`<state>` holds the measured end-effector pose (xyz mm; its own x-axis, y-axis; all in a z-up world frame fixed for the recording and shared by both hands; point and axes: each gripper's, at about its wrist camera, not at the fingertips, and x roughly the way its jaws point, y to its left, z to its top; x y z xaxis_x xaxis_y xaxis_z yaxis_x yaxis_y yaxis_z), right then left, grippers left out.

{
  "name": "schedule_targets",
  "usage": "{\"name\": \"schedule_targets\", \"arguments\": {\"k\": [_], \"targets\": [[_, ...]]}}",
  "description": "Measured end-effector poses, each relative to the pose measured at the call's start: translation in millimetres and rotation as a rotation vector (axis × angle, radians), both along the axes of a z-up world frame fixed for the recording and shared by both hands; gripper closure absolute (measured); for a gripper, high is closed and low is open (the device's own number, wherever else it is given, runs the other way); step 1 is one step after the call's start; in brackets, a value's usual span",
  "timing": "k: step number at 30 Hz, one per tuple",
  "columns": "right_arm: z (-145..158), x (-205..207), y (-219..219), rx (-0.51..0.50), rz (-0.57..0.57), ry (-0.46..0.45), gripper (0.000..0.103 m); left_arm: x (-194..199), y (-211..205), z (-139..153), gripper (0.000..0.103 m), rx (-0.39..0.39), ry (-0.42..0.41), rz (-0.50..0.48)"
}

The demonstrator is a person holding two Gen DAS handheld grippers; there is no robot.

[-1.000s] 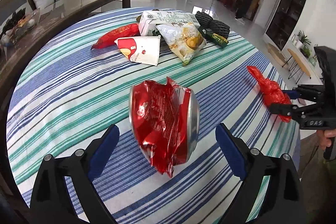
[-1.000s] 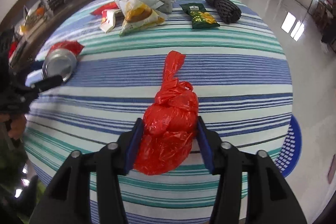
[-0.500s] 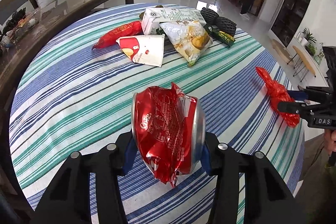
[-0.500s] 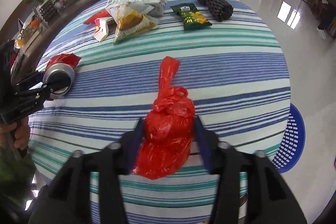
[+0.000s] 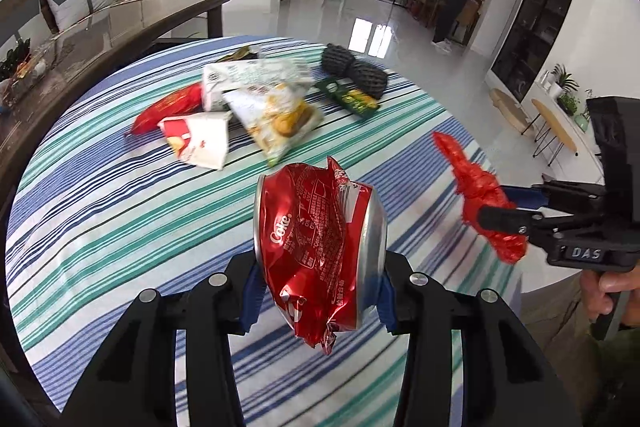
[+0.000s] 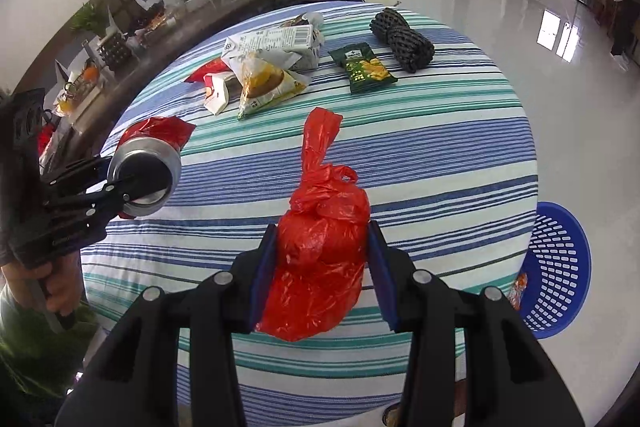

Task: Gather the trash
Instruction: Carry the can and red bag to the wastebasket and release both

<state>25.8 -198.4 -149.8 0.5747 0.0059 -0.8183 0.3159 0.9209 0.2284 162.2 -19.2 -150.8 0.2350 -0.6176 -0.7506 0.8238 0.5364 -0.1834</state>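
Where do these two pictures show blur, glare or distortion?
Left wrist view: the striped tablecloth is motion-smeared, while the crushed red cola can stays sharp. Right wrist view: window glare lies on the glossy floor. Both views: fisheye bends the round table's edge, corners dark.

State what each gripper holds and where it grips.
Left gripper: crushed red Coke can, pinched across its lower sides. Right gripper: knotted red plastic bag, pinched across its bulging body.

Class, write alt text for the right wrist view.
The right gripper clamps a knotted red plastic bag above a striped table. Snack wrappers lie beyond; the left gripper holds a crushed can.
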Motion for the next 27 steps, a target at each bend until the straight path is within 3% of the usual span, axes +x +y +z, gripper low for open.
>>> {"name": "schedule_targets", "arguments": {"k": [9,17,22,27], "targets": [[8.1,-44.6,-54.0,-0.006,-0.094,-0.02,0.06,-42.8,-54.1,24.6,0.059,-0.037,0.049,-0.105],[10.4,-120.9,-160.1,-0.064,-0.328,-0.005,0.06,-120.8,-160.4,36.5,0.058,-0.026,0.05,-0.29],[-12.2,-151.6,-226.2,-0.056,-0.444,0.031,0.06,-155.9,-246.1,16.5,0.058,0.02,0.091,-0.357],[-41.1,-163.0,-278.8,-0.035,-0.508,0.049,0.06,-178.2,-326.2,-21.1,0.058,0.051,0.138,-0.376]]}}
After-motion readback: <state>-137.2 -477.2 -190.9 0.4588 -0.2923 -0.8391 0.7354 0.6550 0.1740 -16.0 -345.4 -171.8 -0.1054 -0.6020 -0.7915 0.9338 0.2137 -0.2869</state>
